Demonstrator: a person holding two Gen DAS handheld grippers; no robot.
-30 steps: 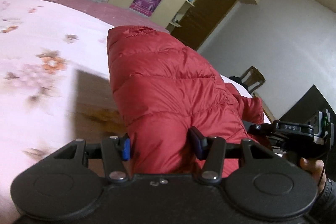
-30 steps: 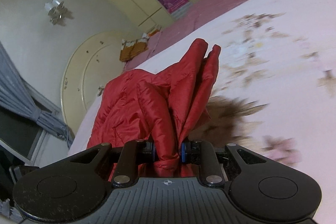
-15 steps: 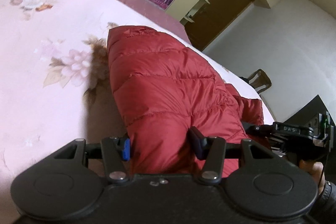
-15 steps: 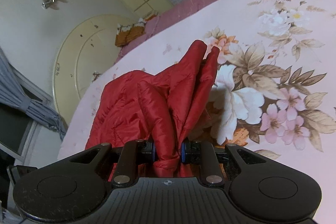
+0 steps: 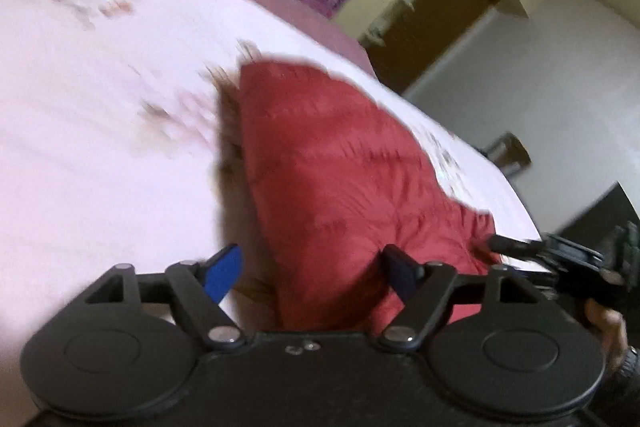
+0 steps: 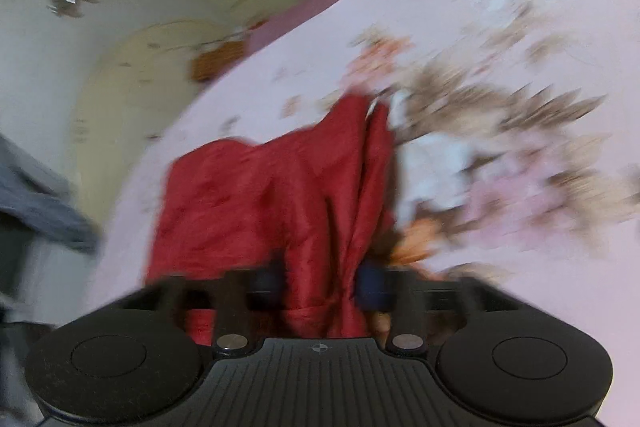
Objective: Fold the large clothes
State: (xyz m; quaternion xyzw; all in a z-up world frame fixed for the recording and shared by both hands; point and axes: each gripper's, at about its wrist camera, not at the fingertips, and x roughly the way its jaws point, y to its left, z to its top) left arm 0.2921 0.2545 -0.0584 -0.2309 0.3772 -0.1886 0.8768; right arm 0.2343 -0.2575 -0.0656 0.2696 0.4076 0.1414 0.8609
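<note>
Between the fingers of the left gripper (image 5: 312,273) lies the near end of the red jacket (image 5: 340,195); its jaws are opening, the blue pad (image 5: 222,273) on the left standing clear of the cloth, the other pad at the fabric's edge. The right gripper (image 6: 320,285) is opening too, a bunched fold of the jacket (image 6: 280,195) between its pads, which look just off the cloth, though blur hides the contact. The jacket lies on the bed (image 5: 100,147), spread over its flowered pink sheet, running away from both grippers toward the far edge.
</note>
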